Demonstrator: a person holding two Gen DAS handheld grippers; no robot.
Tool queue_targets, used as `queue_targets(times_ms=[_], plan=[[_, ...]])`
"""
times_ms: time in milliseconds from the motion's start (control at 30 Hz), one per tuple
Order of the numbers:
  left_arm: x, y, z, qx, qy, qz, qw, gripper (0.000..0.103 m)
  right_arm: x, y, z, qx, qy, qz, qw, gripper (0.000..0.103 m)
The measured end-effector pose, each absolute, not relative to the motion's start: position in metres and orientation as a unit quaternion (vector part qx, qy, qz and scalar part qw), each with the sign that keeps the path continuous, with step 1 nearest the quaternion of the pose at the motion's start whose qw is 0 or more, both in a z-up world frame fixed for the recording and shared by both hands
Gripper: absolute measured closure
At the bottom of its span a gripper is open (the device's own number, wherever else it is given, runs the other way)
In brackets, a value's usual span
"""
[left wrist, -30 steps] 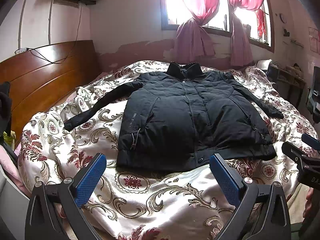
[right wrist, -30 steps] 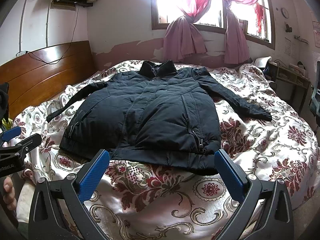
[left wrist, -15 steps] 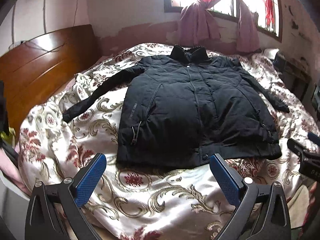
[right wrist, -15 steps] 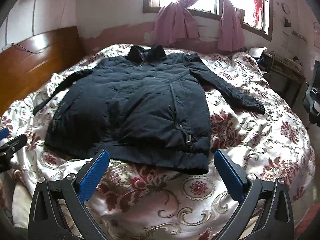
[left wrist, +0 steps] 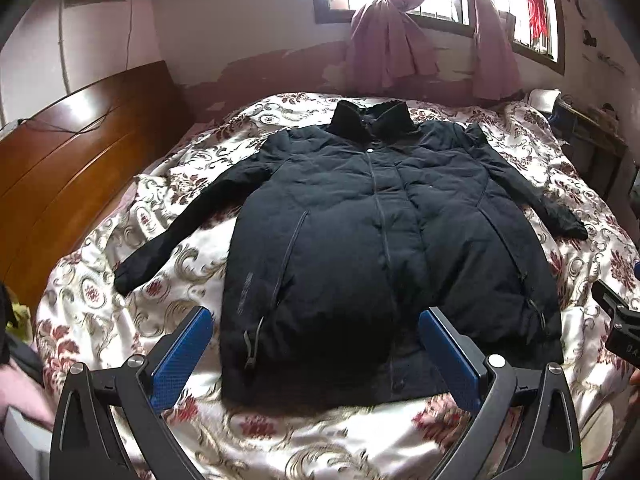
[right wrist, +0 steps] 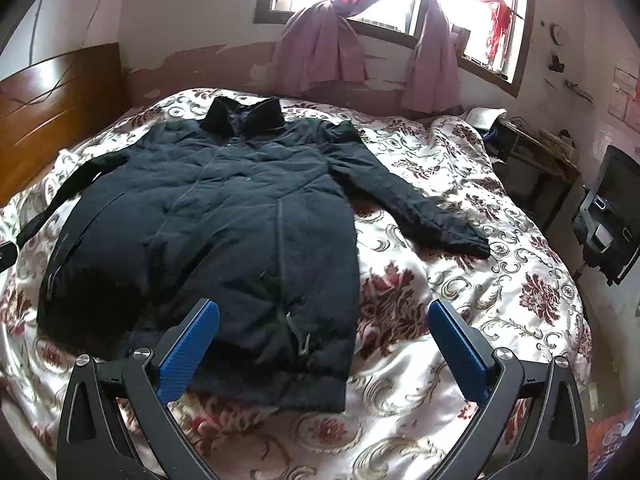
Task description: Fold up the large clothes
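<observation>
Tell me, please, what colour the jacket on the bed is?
Black jacket; clearest in the left wrist view.

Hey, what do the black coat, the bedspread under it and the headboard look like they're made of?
Black coat: looks like matte woven synthetic shell with padded fill, going by the puffy quilted panels; the collar looks fuzzier.
Bedspread: probably satin-like fabric, since the cream floral cloth shines at its folds.
Headboard: wood or wood veneer, with a reddish-brown glossy finish that reflects the window light.
</observation>
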State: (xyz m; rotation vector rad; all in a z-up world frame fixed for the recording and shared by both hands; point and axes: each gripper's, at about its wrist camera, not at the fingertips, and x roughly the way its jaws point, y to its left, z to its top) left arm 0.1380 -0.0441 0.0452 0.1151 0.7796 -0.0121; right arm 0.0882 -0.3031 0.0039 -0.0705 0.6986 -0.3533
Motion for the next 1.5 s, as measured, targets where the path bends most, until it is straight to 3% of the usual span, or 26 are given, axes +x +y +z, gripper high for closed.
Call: queue_targets(times_ms=[233, 400, 933, 967, 1067, 1133, 1200, 1333, 1500], plan=[[0.206, -0.081, 0.04, 0.071, 0.412, -0.015, 0.908, 0.0, 0.132, -0.353, 0.004, -0.003, 0.322, -0.179, 0.93, 0.001], [0.26, -0.111, 0.032, 0.065, 0.42, -0.024, 0.905, 0.0, 0.155, -0.432, -0.013, 0.117, 0.265, -0.168, 0.942, 0.001], [0.461, -0.282, -0.031, 0.034, 0.389, -0.131, 0.911, 0.0, 0.257, -0.69, -0.164, 0.455, 0.257, -0.254, 0.814, 0.001], [0.469, -0.289, -0.036, 0.032, 0.395, -0.135, 0.908, 0.0, 0.261, -0.701, -0.173, 0.48, 0.25, -0.258, 0.801, 0.004], [0.486, -0.308, -0.053, 0.026, 0.412, -0.141, 0.9, 0.0, 0.276, -0.724, -0.194, 0.525, 0.245, -0.261, 0.772, 0.038], [0.494, -0.32, -0.064, 0.03, 0.421, -0.146, 0.894, 0.0, 0.285, -0.734, -0.21, 0.554, 0.243, -0.264, 0.751, 0.048], [0.502, -0.332, -0.075, 0.043, 0.436, -0.153, 0.886, 0.0, 0.292, -0.743, -0.225, 0.578, 0.241, -0.271, 0.73, 0.077], [0.514, -0.347, -0.093, 0.057, 0.466, -0.172, 0.866, 0.0, 0.305, -0.746, -0.229, 0.574, 0.235, -0.265, 0.738, 0.097], [0.517, -0.339, -0.094, 0.041, 0.481, -0.177, 0.858, 0.0, 0.323, -0.732, -0.166, 0.46, 0.226, -0.272, 0.815, 0.1]])
